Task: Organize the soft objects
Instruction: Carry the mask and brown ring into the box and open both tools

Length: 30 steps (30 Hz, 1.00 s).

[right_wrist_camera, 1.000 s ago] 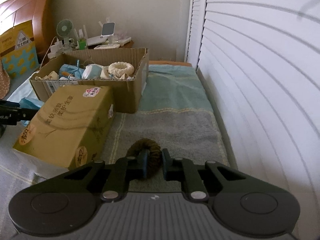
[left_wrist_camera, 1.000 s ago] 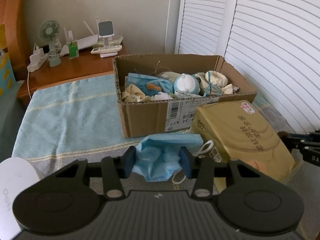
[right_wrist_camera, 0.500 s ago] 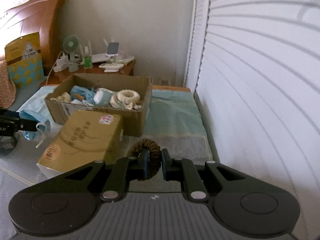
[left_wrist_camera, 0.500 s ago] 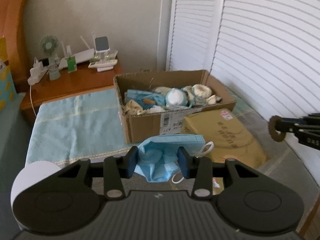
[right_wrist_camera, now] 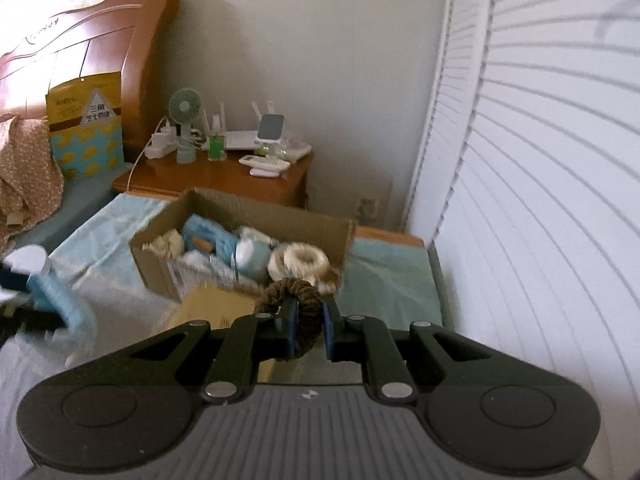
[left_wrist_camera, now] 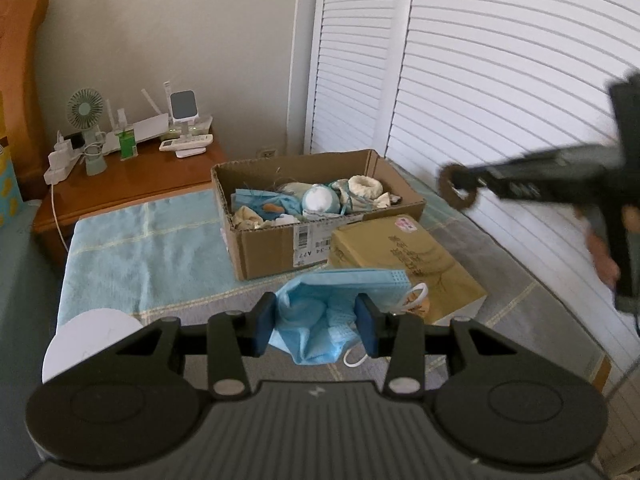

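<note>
My left gripper (left_wrist_camera: 316,322) is shut on a crumpled blue face mask (left_wrist_camera: 340,304), held above the bed with its white ear loops dangling. Beyond it stands an open cardboard box (left_wrist_camera: 280,248) with several soft things inside: blue cloth, a round blue-white plush, a cream scrunchie. My right gripper (right_wrist_camera: 308,330) is shut on a brown scrunchie (right_wrist_camera: 292,292), raised near the box (right_wrist_camera: 160,264). In the left wrist view the right gripper (left_wrist_camera: 460,192) shows at the right with the brown ring (left_wrist_camera: 450,196) at its tip, a hand on its handle.
A closed tan carton (left_wrist_camera: 408,264) lies against the box's near side. A white round object (left_wrist_camera: 92,328) sits at the left. A wooden nightstand (left_wrist_camera: 132,184) carries a fan, router and remotes. White louvred doors (left_wrist_camera: 500,100) run along the right. A wooden headboard (right_wrist_camera: 80,68) stands at left.
Both grippers have risen with their loads; the box and carton now look lower and farther. The right gripper with the brown scrunchie has come up and toward the box in the left wrist view.
</note>
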Motion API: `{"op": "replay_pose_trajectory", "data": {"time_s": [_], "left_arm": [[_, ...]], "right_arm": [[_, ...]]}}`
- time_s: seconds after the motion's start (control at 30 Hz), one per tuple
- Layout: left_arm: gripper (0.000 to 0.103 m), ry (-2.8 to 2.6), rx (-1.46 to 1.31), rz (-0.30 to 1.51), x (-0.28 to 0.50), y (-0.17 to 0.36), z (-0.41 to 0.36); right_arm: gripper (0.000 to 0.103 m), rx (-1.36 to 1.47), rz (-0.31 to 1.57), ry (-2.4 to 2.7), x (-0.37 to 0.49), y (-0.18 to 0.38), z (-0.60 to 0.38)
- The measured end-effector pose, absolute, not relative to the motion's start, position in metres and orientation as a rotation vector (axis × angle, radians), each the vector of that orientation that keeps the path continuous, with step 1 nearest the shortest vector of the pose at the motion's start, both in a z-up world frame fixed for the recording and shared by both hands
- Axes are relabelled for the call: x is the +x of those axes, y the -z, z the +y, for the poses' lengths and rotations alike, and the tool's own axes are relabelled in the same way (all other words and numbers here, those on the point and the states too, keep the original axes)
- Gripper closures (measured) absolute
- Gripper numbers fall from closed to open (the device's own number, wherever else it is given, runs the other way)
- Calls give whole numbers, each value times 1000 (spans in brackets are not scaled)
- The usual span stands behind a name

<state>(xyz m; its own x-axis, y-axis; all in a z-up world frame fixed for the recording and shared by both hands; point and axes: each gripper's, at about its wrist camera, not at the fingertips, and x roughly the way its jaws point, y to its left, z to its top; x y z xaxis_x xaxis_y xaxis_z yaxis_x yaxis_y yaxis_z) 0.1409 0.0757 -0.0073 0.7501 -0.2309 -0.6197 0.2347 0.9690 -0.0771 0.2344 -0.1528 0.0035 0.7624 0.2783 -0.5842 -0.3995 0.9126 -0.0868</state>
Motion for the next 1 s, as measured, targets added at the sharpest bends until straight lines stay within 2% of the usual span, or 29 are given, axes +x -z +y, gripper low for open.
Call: {"op": "replay_pose_trajectory", "data": {"time_s": [0.33,0.37,0.43,0.5,0.53,0.6,0.8,1.0], "left_arm": [[61,228,-9,676,146,9,86],[61,226,-8,678,148,10,86],[61,220,-8,682,151,10,86],[61,218,-10,685,155,11,86],[61,218,-12,685,157,10,86],[61,223,-8,683,160,8,85],[61,224,21,674,179,-2,76],[61,214,29,652,213,-14,67]], "right_arm": [[86,-211,625,-405,301,1,-124],[83,-211,632,-413,304,2,-122],[71,-204,652,-424,308,6,-120],[42,-187,662,-423,307,9,-123],[36,-175,656,-422,304,9,-125],[20,-146,659,-425,296,9,-131],[0,-107,621,-405,257,1,-146],[0,-49,599,-399,219,-5,-161]]}}
